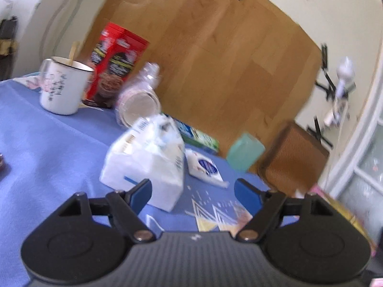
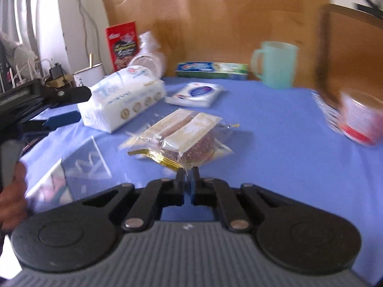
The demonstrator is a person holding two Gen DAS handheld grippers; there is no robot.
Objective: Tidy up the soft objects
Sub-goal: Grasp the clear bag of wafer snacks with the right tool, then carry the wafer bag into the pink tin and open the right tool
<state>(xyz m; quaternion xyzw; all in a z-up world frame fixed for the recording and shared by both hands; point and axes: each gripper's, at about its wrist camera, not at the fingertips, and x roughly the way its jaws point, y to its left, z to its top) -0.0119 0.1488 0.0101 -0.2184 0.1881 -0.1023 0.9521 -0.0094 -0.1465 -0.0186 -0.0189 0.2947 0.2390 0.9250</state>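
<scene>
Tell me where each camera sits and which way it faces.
Left wrist: rides the left gripper, jaws wide open, facing the tissue pack and white mug.
Right wrist: rides the right gripper, pinched on a snack bag, facing the green cup; the left gripper and a hand show at its left edge.
Shared: tissue pack, red box, blue cloth.

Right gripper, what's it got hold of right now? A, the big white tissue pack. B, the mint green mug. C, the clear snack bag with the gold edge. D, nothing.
C: the right gripper is pinched shut on the edge of the clear snack bag, apart from the tissue pack and mug.
</scene>
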